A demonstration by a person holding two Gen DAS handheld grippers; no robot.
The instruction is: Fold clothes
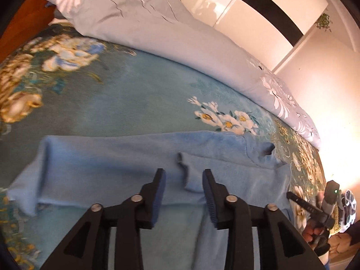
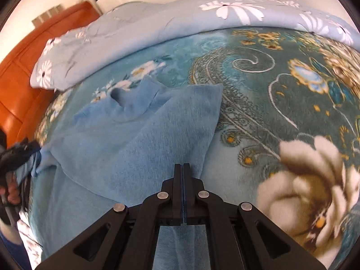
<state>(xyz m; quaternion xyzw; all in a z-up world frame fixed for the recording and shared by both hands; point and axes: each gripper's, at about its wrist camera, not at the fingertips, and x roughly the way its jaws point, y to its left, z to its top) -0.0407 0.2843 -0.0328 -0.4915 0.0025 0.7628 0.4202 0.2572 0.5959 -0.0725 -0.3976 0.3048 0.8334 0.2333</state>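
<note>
A light blue sweater [image 1: 108, 157] lies flat on the floral bed blanket [image 1: 135, 94], collar [image 1: 267, 151] to the right and one sleeve folded across its body. My left gripper [image 1: 183, 172] hovers over it, open, with the sleeve cuff [image 1: 183, 159] just beyond the gap and nothing pinched. In the right wrist view my right gripper [image 2: 182, 166] is shut, and the edge of a taut flap of the sweater [image 2: 139, 139] runs into its tips. The right gripper [image 1: 289, 194] also shows at the sweater's right edge, in a person's hand.
A folded pale blue quilt with white flowers [image 1: 157, 36] lies along the far side of the bed [image 2: 157, 24]. An orange wooden headboard [image 2: 20, 72] stands at the left. White wardrobe doors [image 1: 258, 15] rise behind the bed. The left gripper [image 2: 22, 149] shows at the left edge.
</note>
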